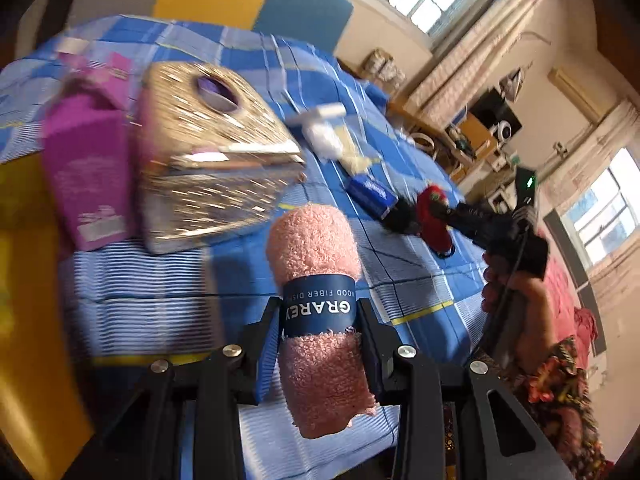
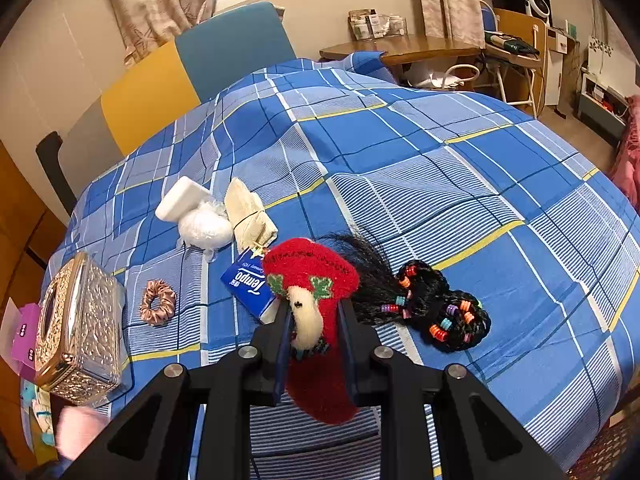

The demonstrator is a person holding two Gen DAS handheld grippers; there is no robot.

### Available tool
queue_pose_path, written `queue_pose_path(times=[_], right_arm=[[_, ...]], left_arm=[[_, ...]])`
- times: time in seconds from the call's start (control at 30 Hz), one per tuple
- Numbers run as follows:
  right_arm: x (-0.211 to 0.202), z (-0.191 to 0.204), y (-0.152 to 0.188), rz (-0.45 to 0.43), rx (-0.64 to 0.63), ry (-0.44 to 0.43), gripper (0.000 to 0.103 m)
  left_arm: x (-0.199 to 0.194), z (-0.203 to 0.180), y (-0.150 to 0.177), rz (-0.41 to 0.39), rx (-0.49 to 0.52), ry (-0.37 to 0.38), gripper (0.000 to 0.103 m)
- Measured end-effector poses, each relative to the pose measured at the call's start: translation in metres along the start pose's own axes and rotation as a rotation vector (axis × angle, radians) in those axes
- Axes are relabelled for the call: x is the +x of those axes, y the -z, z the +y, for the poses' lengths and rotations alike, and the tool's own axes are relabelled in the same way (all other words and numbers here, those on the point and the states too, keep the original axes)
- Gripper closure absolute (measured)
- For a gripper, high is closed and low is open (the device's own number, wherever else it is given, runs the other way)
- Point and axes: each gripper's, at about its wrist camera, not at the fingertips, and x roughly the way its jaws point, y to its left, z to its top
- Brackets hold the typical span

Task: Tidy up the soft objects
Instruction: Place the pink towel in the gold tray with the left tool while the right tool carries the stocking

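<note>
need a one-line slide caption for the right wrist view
Right gripper clamps a red Christmas sock above the blue plaid bedspread, with a beaded black hairpiece lying beside it.

Pink towel roll (image 1: 316,264) fuzzy terry w/ smooth paper band; tissue box (image 2: 76,328) glossy embossed metal; bedspread (image 2: 440,168) matt cloth.

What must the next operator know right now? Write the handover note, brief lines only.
Left gripper: shut on the pink rolled towel, held above the bedspread.
Right gripper: shut on the red sock.
Loose on the bedspread: scrunchie, black hairpiece with beads, Tempo tissue pack, white sponge, cream cloth bundle.
Metallic tissue box at the bed's edge.
Done: two items picked. Left: placing them, sorting the rest.
</note>
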Motion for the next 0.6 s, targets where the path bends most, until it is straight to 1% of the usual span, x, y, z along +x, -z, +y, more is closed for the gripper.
queue_pose_path(times=[0.23,0.3,0.43,0.5,0.6], right_arm=[[-0.004,0.005,0.000,-0.020,-0.024,-0.005,0.082],[-0.004,0.006,0.001,-0.020,-0.030,-0.007,0.082],[-0.006,0.010,0.002,-0.030,-0.049,0.003,0.082],[-0.008,0.012,0.002,-0.037,-0.056,0.006,0.082],[-0.008,0.014,0.004,-0.036,-0.068,0.015,0.082]], left_arm=[[-0.076,0.052,0.000,-0.135,-0.090,-0.041,0.066],[-0.087,0.068,-0.003,-0.160,-0.113,-0.064,0.066],[-0.094,0.106,-0.013,-0.180,-0.166,-0.118,0.066],[-0.090,0.127,-0.018,-0.170,-0.191,-0.167,0.066],[-0.082,0.155,-0.022,-0.149,-0.227,-0.213,0.066]])
